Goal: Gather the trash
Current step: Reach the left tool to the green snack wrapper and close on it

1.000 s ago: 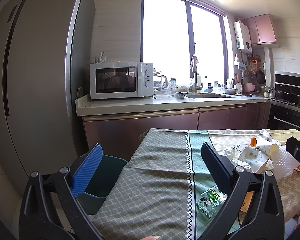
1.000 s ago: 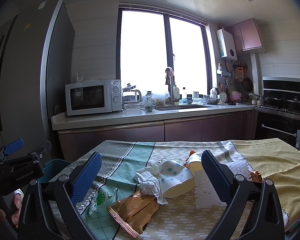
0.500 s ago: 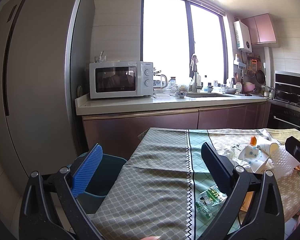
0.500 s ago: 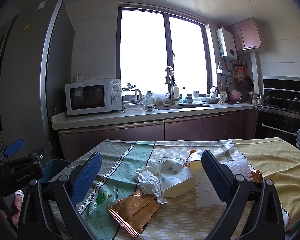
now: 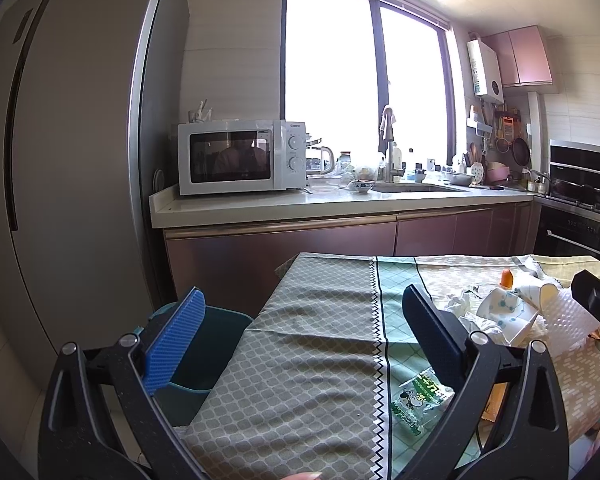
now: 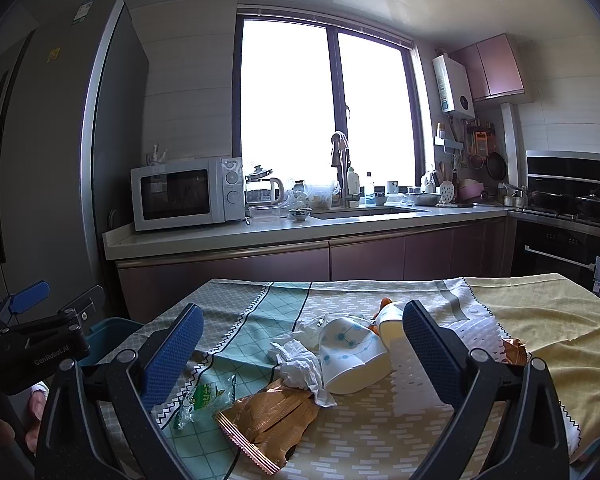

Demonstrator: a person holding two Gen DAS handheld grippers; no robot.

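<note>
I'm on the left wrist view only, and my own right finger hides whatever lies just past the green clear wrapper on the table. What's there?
Observer: A flat brown snack wrapper with a crimped end. It lies beside the green clear wrapper, and the crumpled white tissue overlaps its far end.
Operator: Is the right gripper holding anything?
Observer: No. The right gripper is open and empty. The white blue-dotted paper cup lies on its side, framed between its fingers.
Operator: Any trash beyond the cup?
Observer: A second, smaller brown wrapper sits at the right edge of the white dotted mat.
</note>
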